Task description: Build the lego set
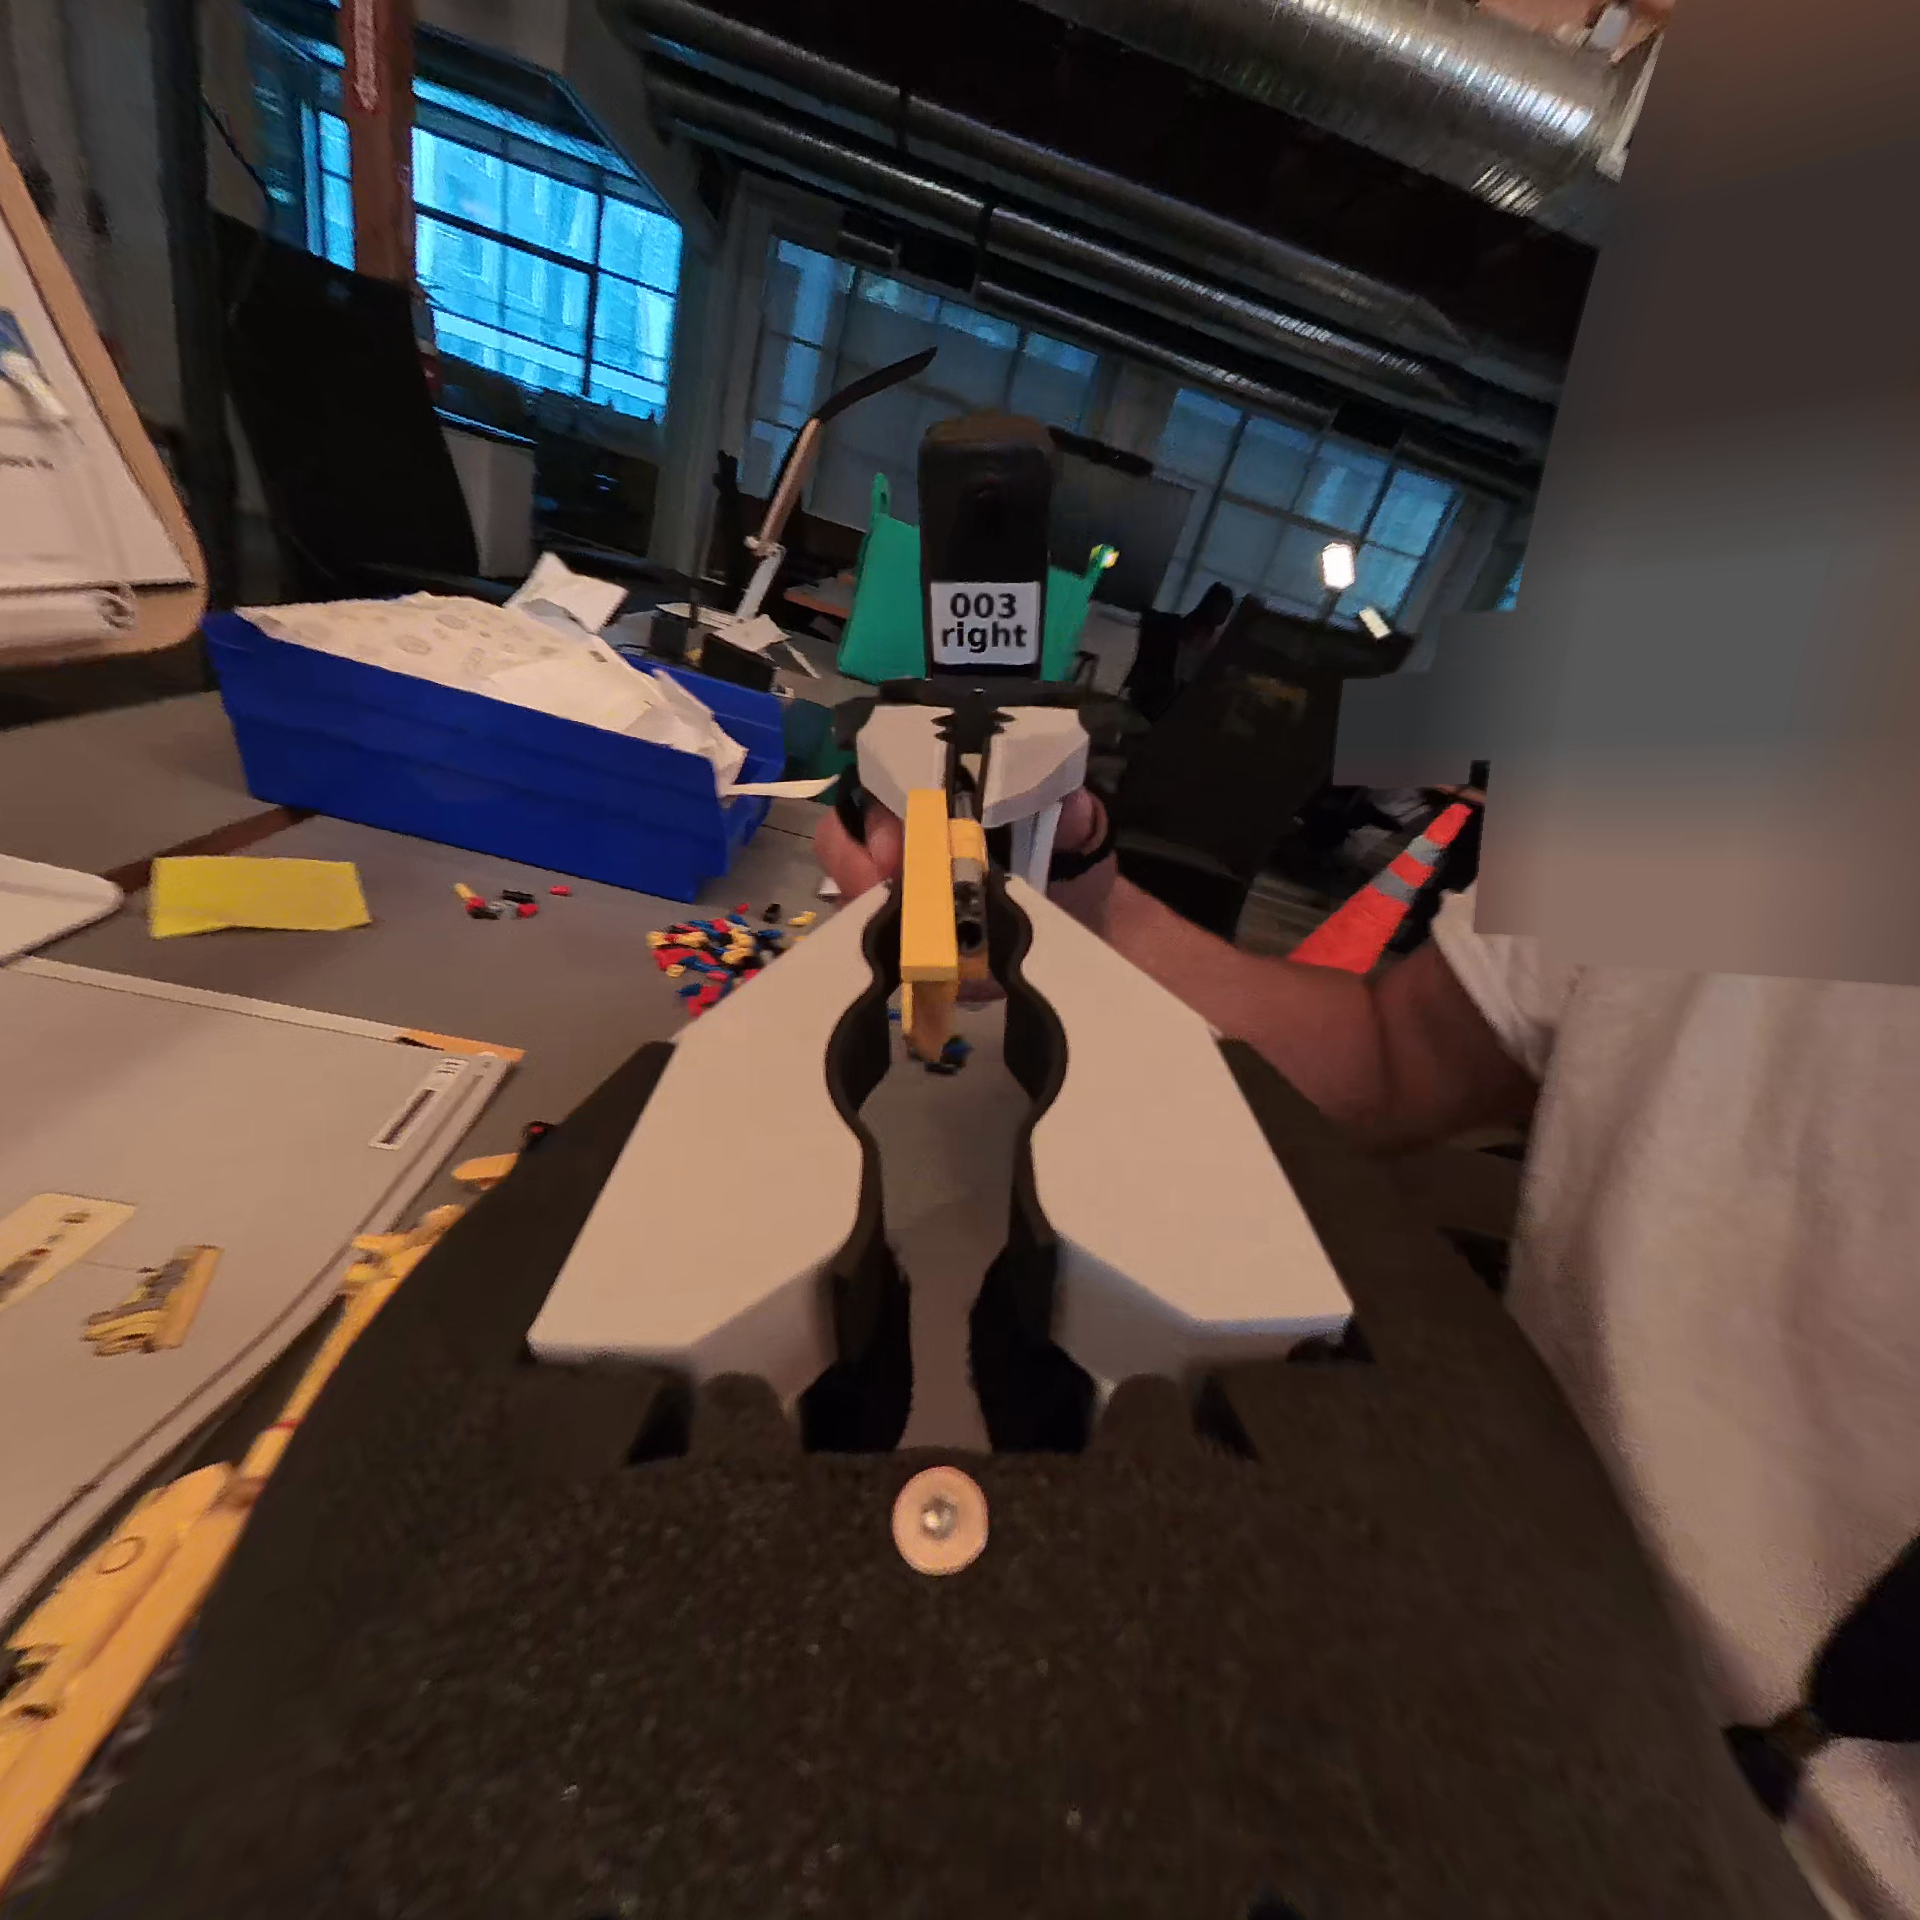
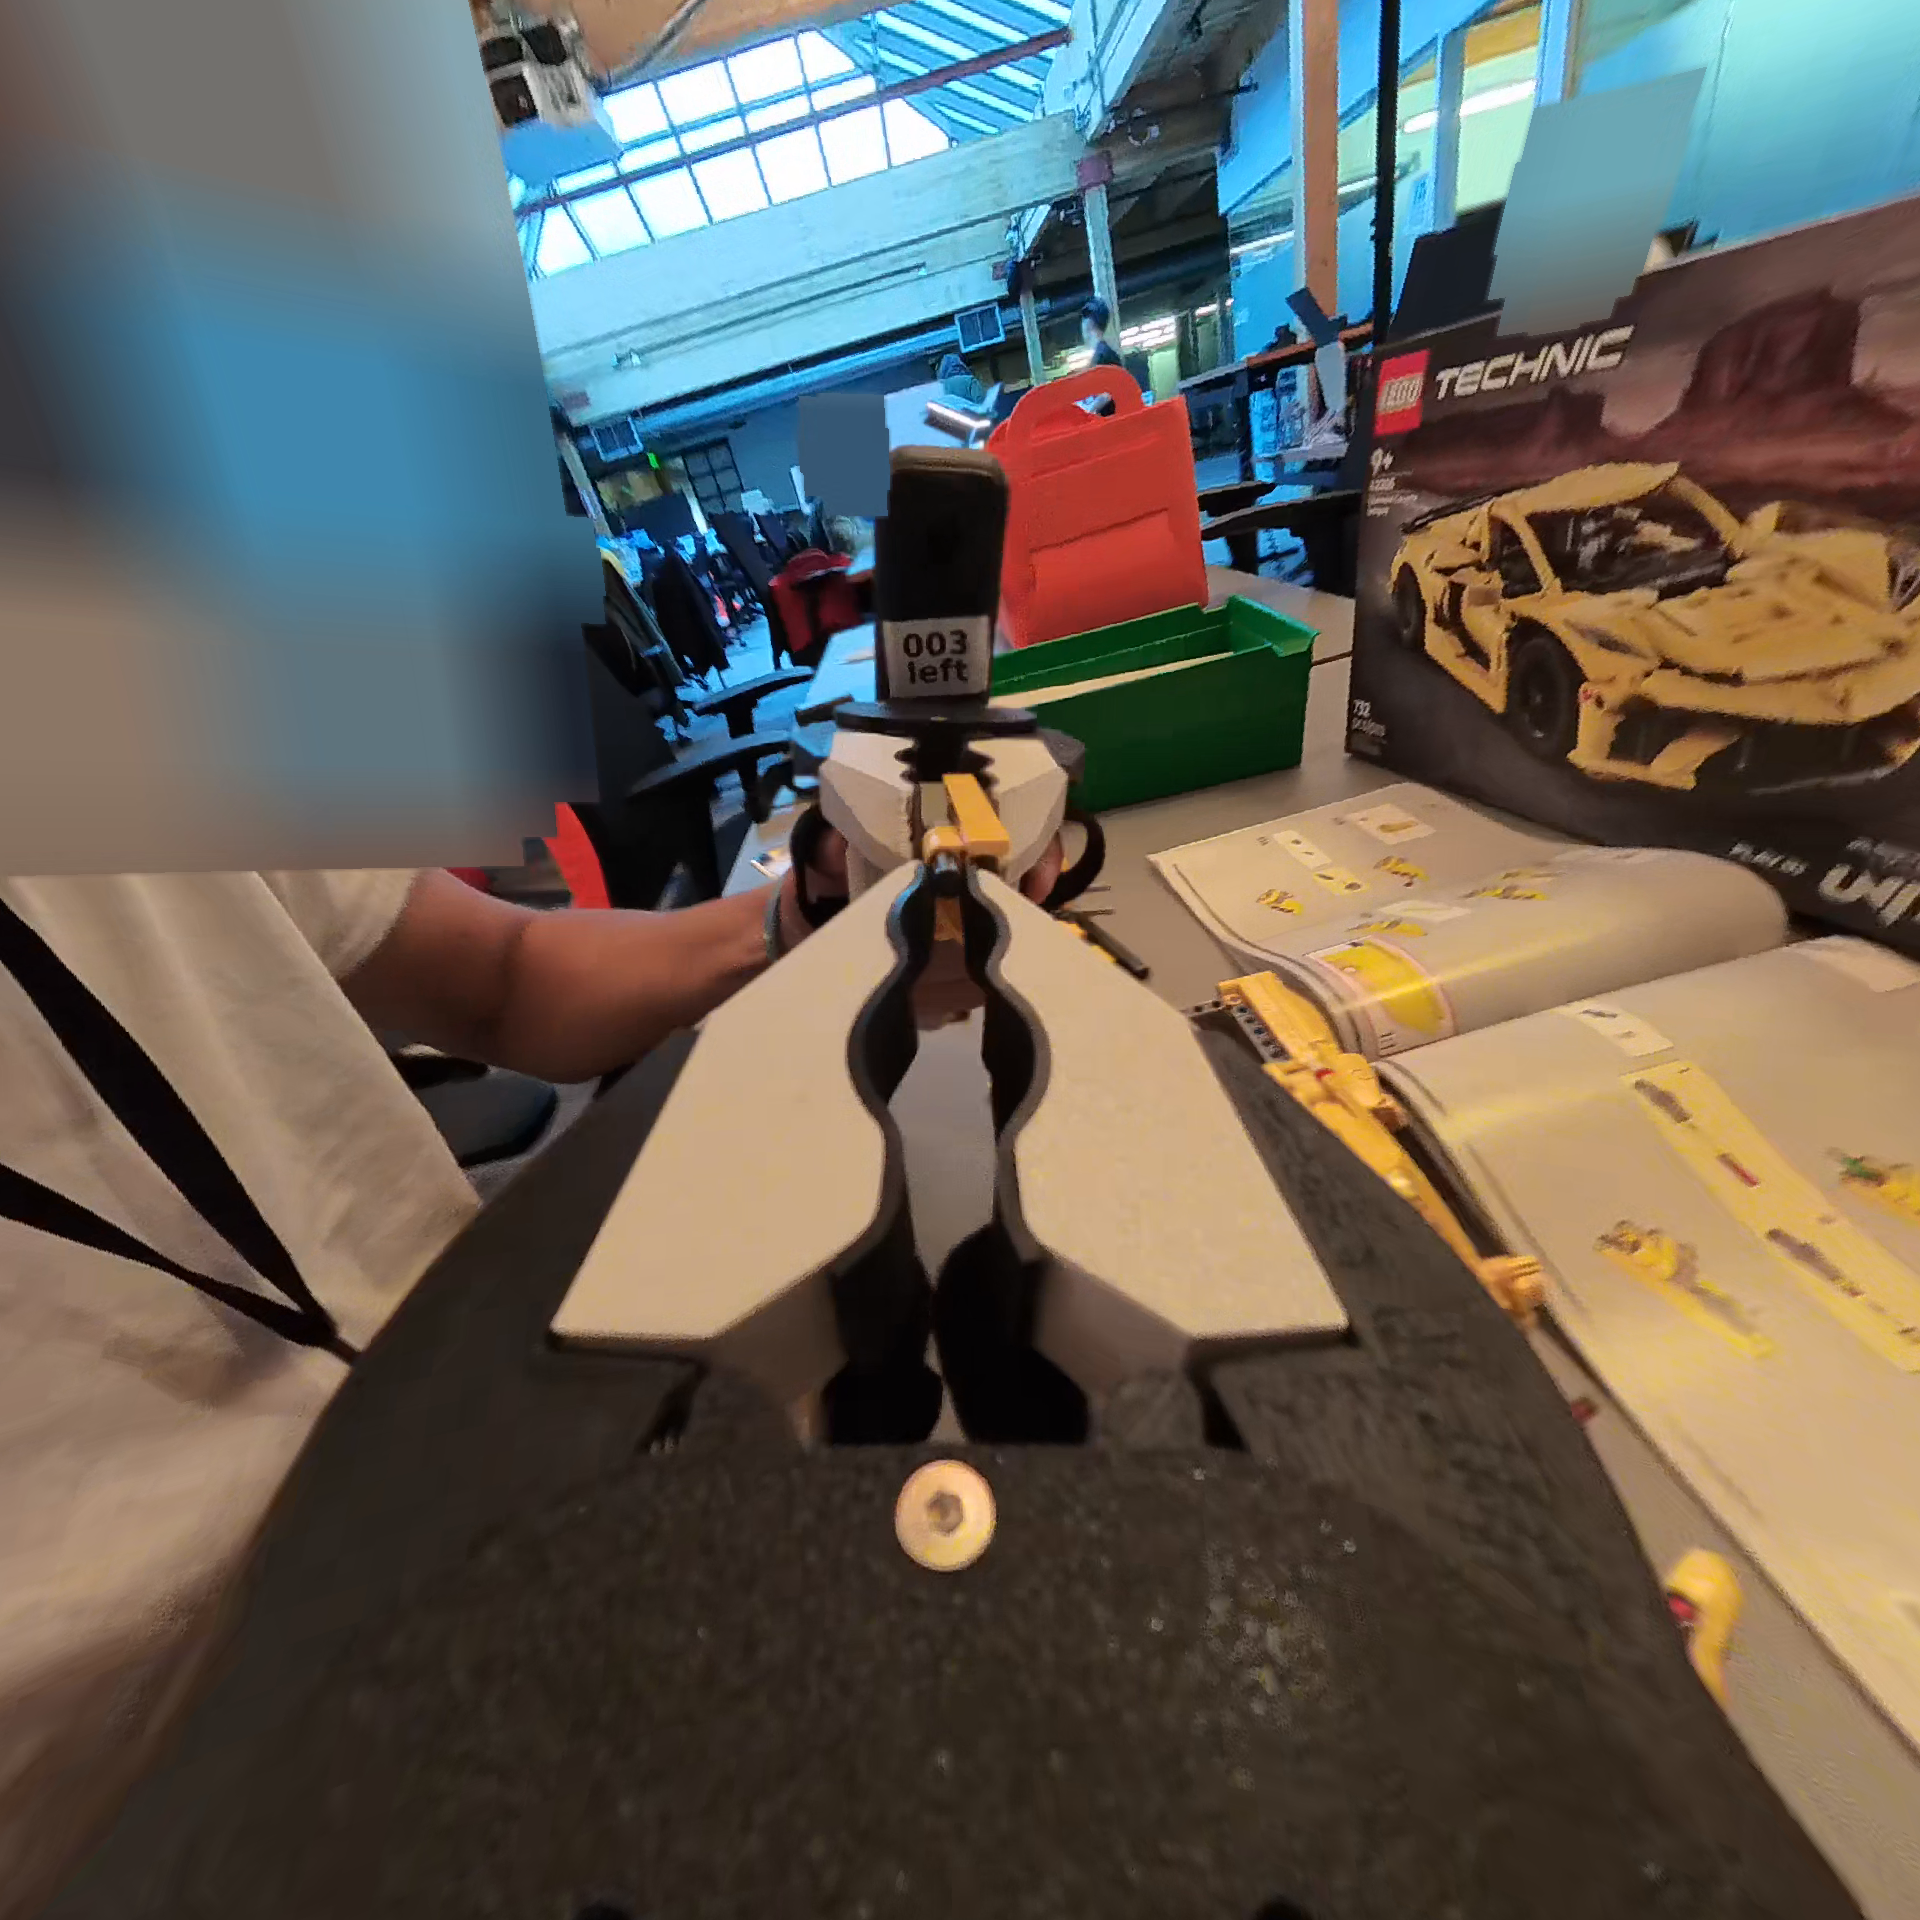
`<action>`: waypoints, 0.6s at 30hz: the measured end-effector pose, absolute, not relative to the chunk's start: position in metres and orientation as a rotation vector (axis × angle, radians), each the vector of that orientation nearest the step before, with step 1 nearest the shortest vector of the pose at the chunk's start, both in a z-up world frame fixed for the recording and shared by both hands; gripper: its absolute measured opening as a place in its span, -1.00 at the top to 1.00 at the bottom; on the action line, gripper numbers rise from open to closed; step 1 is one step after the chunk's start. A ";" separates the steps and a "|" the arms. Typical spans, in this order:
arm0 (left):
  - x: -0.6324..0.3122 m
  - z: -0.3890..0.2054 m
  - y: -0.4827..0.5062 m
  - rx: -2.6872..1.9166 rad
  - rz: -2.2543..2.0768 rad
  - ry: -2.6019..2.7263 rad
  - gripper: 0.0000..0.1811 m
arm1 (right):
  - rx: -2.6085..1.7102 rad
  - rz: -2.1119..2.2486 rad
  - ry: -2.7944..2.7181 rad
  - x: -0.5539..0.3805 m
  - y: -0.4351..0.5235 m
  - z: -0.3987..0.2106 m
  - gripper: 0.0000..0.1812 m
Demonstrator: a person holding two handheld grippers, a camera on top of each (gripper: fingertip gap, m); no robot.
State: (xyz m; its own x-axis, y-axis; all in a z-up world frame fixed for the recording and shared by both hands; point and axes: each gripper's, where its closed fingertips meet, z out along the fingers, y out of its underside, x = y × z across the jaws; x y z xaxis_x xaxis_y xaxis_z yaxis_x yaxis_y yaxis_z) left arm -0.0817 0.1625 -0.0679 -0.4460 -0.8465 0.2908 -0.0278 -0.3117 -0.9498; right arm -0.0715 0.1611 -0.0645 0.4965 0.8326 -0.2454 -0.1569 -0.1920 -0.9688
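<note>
the left hand-held gripper [image 1: 940, 935] and the right hand-held gripper [image 2: 940, 914] face each other tip to tip above the grey bench [image 1: 582, 987], each closed down to a narrow gap on the same small yellow lego assembly [image 1: 928, 914]. in the left wrist view the left tips pinch a yellow beam that stands nearly upright, with a short grey axle or pin beside it; the right hand-held gripper sits just behind, gripped by a person's hand [image 1: 862, 842]. in the right wrist view the same yellow piece [image 2: 961, 831] shows between the two sets of tips, and the right fingers nip a dark pin end of it, though exactly what they touch is hard to tell

a heap of small loose lego pins [image 1: 717, 951] in red, blue, yellow and black lies on the bench beyond the left tips, near a blue bin [image 1: 468, 758] filled with crumpled paper bags. an open instruction booklet [image 2: 1558, 1091] lies to the right of the right hand-held gripper, with a partly built yellow lego section [image 2: 1382, 1143] along its near edge. the lego set box [image 2: 1642, 582] stands behind the booklet, beside a green bin [image 2: 1164, 707]
</note>
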 end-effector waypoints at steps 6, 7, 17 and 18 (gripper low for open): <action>-0.081 -0.071 0.167 -1.045 -1.487 1.392 0.84 | -1.564 1.224 -0.481 -0.070 0.166 -0.068 0.97; -0.081 -0.070 0.167 -1.041 -1.471 1.392 0.84 | -1.563 1.247 -0.474 -0.071 0.166 -0.068 0.97; -0.083 -0.063 0.165 -1.135 -1.738 1.313 0.84 | -1.469 1.014 -0.578 -0.074 0.164 -0.062 0.97; -0.084 -0.062 0.164 -1.150 -1.805 1.295 0.84 | -1.462 0.988 -0.589 -0.074 0.163 -0.060 0.97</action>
